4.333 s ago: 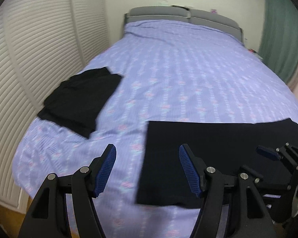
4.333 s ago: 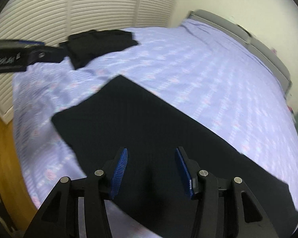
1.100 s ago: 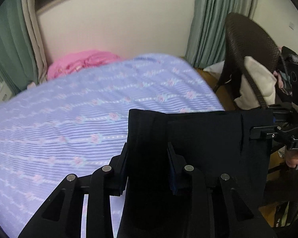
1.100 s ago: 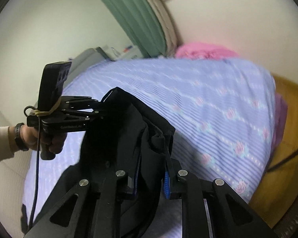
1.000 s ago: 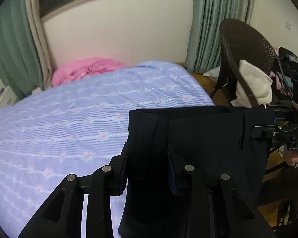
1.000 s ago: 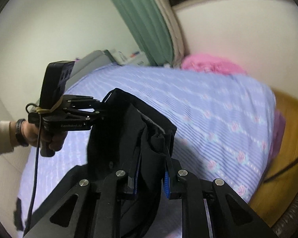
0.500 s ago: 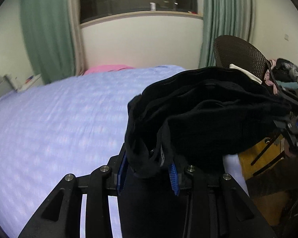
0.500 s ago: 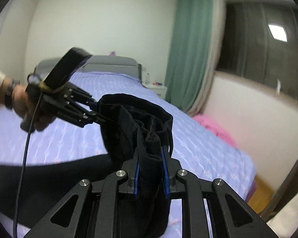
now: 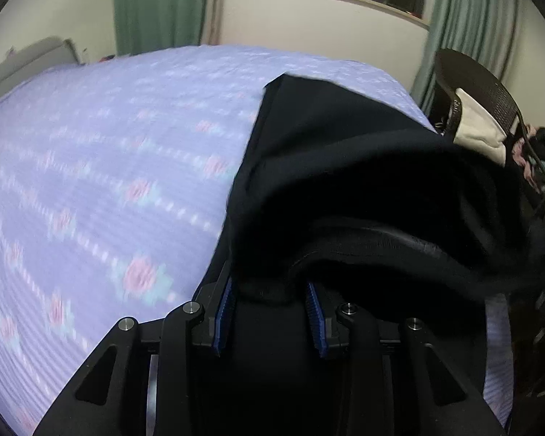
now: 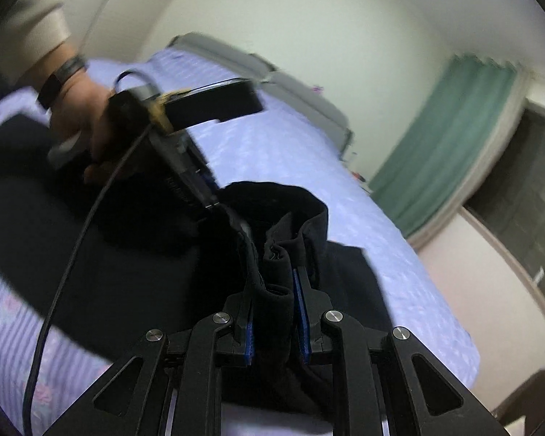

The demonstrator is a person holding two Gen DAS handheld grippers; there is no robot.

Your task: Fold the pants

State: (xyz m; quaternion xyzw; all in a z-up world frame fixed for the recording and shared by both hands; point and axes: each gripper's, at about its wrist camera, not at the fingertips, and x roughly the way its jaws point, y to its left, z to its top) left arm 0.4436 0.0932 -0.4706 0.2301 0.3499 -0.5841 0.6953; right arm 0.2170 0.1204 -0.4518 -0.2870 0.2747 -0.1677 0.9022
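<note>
Over the lavender bed (image 9: 91, 167), left tongs (image 9: 270, 310) and right tongs (image 10: 274, 314) each pinch the black pants' (image 9: 345, 152) bunched edge.

The left gripper (image 9: 270, 312) fills the 6 o'clock of its own view, blue pads (image 9: 224, 309) clamped tight on bunched black pants (image 9: 363, 167); seen from the right wrist it sits at 10 o'clock, tips slanting toward 4 o'clock, gripped by the left hand (image 10: 87, 116) with a dark wristband; the right gripper (image 10: 274, 321) at 6 o'clock pinches a pants fold between nearly closed pads.
</note>
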